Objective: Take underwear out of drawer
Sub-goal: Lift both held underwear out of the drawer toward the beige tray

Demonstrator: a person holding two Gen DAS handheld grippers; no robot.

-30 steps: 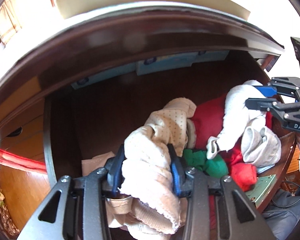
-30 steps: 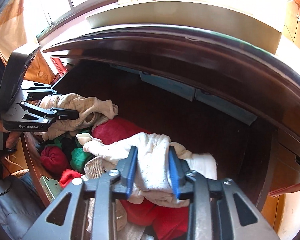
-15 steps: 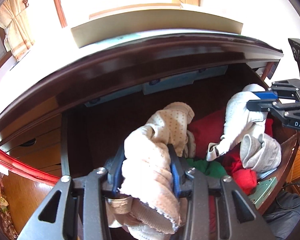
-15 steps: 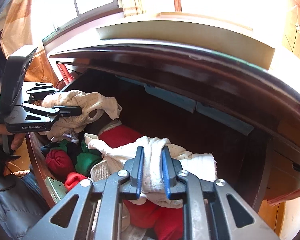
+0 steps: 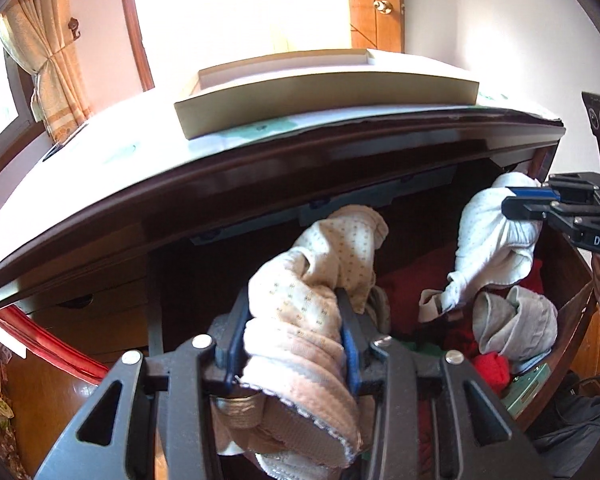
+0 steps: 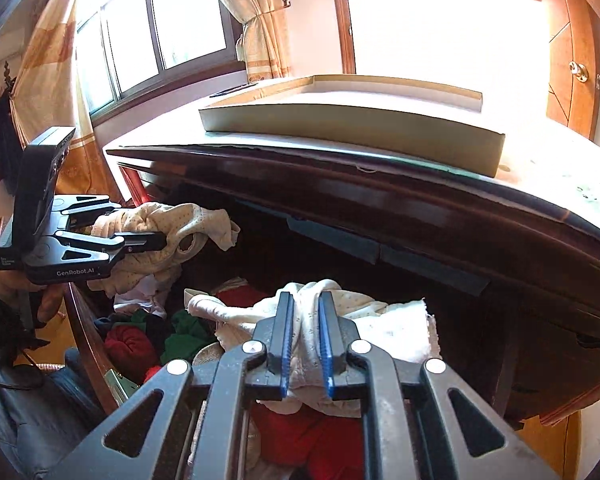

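Extraction step: a dotted cream garment (image 5: 300, 320) is being gripped by the left gripper (image 5: 292, 332) above the drawer (image 5: 572, 312); the right gripper (image 6: 306, 336) fingers are closing on a white garment (image 6: 384, 332). Both are seemingly underwear, needing lifting clear.

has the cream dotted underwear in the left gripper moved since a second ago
Yes. The cream dotted underwear has risen with the left gripper, judged against the desk edge.
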